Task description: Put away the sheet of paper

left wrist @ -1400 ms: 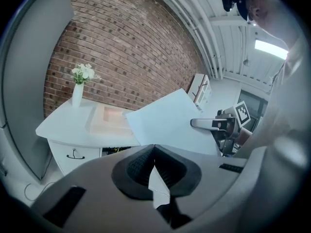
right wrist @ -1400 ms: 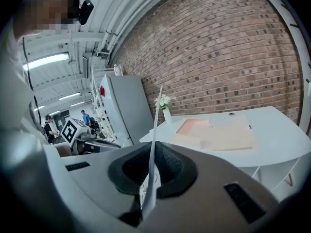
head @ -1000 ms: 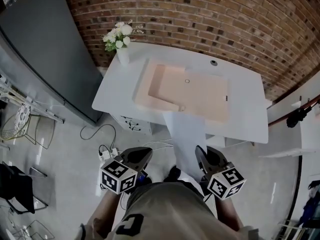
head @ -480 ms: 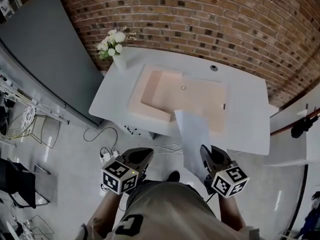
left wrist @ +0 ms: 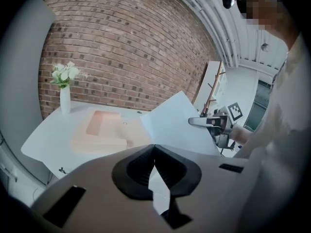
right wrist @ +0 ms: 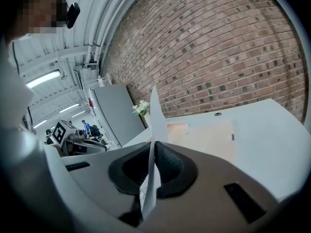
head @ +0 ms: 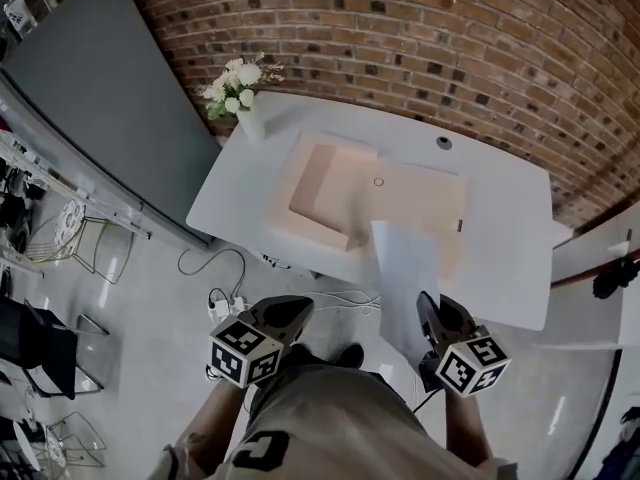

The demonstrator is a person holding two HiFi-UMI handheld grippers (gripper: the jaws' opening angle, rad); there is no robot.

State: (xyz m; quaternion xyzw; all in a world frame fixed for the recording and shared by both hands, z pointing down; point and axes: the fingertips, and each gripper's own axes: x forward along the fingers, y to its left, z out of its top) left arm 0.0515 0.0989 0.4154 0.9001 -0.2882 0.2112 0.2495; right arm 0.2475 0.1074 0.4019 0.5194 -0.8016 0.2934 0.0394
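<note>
The white sheet of paper [head: 405,268] hangs in the air at the table's near edge, its far end over the pale pink open folder [head: 330,193] on the white table [head: 500,238]. My right gripper [head: 432,306] is shut on the sheet's near end. In the right gripper view the sheet [right wrist: 156,115] stands edge-on between the jaws of that gripper [right wrist: 152,150]. My left gripper [head: 290,310] is held low to the left, apart from the sheet. In its own view the left gripper [left wrist: 154,152] is shut with nothing in it, and the sheet [left wrist: 172,120] shows beyond.
A white vase of flowers [head: 245,98] stands at the table's far left corner. A brick wall [head: 420,38] runs behind the table and a grey panel [head: 90,98] stands to the left. Cables and a power strip [head: 225,306] lie on the floor below.
The right gripper has carried the sheet a little to the right along the table's near edge. The left gripper has stayed low and shut.
</note>
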